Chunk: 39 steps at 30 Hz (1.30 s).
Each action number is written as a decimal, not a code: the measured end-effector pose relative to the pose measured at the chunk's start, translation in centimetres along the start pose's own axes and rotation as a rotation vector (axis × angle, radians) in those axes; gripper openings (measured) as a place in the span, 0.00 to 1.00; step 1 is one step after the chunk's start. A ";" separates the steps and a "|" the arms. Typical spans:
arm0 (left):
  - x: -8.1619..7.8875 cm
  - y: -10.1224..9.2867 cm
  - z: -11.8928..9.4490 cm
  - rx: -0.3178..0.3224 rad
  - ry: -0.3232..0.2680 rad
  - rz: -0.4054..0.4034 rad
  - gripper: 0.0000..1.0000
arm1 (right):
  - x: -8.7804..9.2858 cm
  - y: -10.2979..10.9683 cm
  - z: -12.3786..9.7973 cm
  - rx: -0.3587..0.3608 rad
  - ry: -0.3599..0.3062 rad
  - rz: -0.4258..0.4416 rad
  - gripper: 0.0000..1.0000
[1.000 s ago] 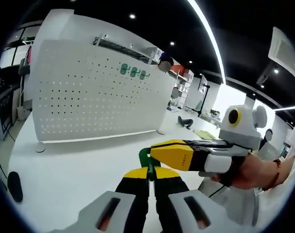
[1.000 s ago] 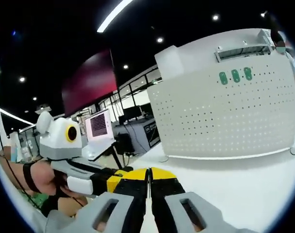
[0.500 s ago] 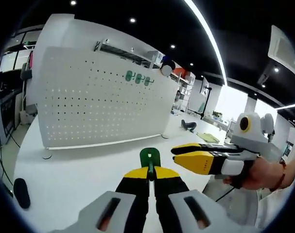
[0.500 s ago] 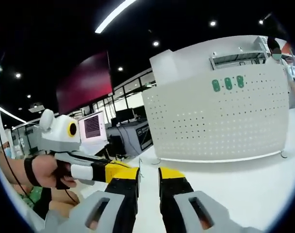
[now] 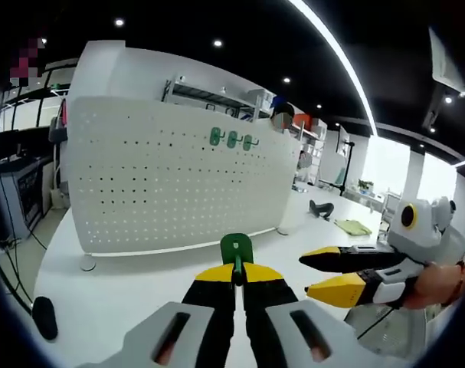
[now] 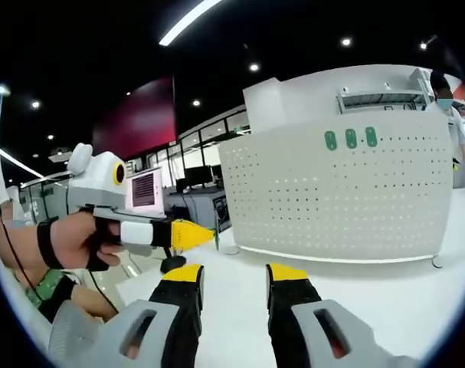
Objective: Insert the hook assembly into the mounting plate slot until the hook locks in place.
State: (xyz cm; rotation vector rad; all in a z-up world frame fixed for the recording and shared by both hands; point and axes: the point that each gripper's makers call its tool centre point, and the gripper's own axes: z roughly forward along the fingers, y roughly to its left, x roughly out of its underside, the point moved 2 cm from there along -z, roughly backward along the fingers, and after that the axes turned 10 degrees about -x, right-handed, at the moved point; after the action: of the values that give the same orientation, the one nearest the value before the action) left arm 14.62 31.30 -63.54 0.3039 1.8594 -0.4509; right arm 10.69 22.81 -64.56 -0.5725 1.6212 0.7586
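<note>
Green hook (image 5: 236,249) sits pinched in your left hand-held gripper (image 5: 236,277); the right hand-held gripper (image 6: 234,270) (jaws wide) holds nothing; pegboard (image 5: 171,180) at 12 o'clock.

Both cameras look low across the white tabletop (image 5: 117,284) toward the upright pegboard (image 5: 171,184) well ahead, which both views share; each catches the other gripper (image 5: 341,277) at 3 and 9 o'clock.

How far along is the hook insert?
Done: three green hooks already sit on the pegboard. In hand: the left gripper is shut on a green hook; the right gripper is open and holds nothing. Left: carry the hook to the board and lock it in.
</note>
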 end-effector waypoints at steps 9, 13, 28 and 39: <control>-0.5 -0.6 2.7 -0.101 0.014 0.043 0.02 | 0.9 -2.4 -1.8 0.017 0.024 0.022 0.42; -1.3 -0.5 3.6 -0.133 0.007 0.037 0.02 | 0.6 -3.2 -2.5 0.024 0.004 0.012 0.45; -4.9 0.0 6.7 -0.230 -0.050 0.082 0.02 | 0.6 -4.3 -4.4 0.021 -0.010 0.018 0.50; -7.3 0.3 8.7 -0.289 -0.084 0.102 0.02 | 0.5 -5.3 -5.9 0.026 -0.020 0.024 0.50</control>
State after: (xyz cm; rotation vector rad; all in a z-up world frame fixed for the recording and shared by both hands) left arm 24.47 27.72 -59.14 0.1795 1.7894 -0.1198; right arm 10.56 14.96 -65.39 -0.5261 1.6201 0.7579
